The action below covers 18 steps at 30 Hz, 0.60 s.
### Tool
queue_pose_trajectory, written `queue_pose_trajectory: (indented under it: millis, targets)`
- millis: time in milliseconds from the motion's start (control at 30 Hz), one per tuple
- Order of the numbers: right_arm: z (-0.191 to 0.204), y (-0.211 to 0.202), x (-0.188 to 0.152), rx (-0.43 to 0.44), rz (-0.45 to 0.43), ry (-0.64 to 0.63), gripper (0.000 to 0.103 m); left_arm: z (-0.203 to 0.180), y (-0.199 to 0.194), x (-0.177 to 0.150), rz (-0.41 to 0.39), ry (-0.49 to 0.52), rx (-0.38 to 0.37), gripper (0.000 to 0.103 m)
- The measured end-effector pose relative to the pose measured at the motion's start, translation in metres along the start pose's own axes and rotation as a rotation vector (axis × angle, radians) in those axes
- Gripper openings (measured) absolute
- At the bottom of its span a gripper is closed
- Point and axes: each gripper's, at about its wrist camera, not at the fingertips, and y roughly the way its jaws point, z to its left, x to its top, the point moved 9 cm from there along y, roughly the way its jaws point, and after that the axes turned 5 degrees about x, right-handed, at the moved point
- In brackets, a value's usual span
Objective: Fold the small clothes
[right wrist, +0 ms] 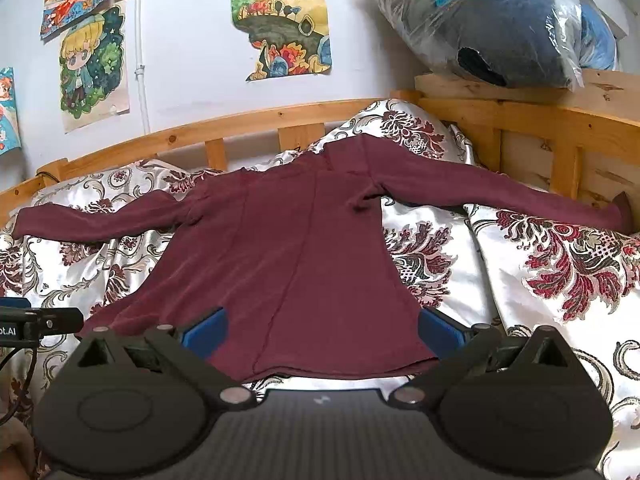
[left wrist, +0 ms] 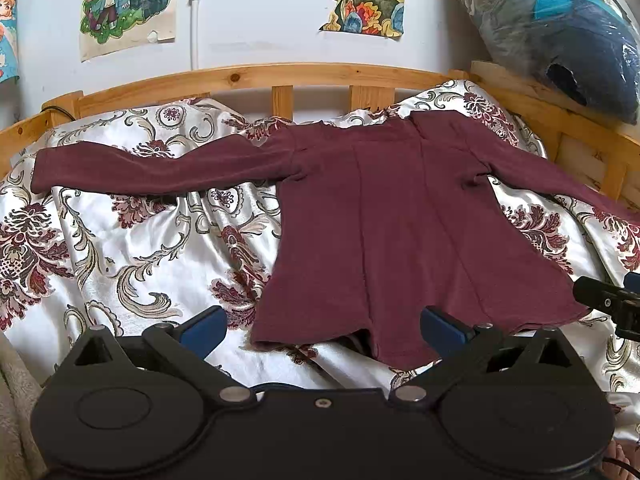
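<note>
Left hand-held gripper (right wrist: 24,326) reads "ot.AI"; maroon shirt (right wrist: 288,256) beyond.

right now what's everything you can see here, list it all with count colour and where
shirt: one, maroon, long-sleeved, spread flat on the bedspread with both sleeves out to the sides
bedspread: one, shiny white with dark red floral print, covering the bed
bed frame: one, light wood, railing along the far side and right end
drawings: several, colourful, stuck on the white wall
plastic-wrapped bundle: one, dark blue and light blue, on the wooden ledge at right
left tongs: one, black with blue fingers, open, at the shirt's hem
right tongs: one, black with blue fingers, open, at the hem's right part
</note>
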Motion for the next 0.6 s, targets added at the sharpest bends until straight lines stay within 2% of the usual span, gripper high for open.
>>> queue_pose_trajectory:
  millis: [267, 400, 600]
  targets:
    - [0.000, 0.000, 0.000, 0.002, 0.001, 0.002, 0.103, 0.000, 0.000, -0.005, 0.004, 0.000, 0.001, 0.102]
    - [-0.003, 0.001, -0.002, -0.003, 0.009, 0.018, 0.103, -0.002, 0.005, -0.005, 0.031, 0.001, -0.003, 0.102]
    - [-0.030, -0.006, 0.012, -0.076, -0.061, 0.081, 0.103, -0.020, 0.017, 0.033, 0.026, 0.027, -0.068, 0.102]
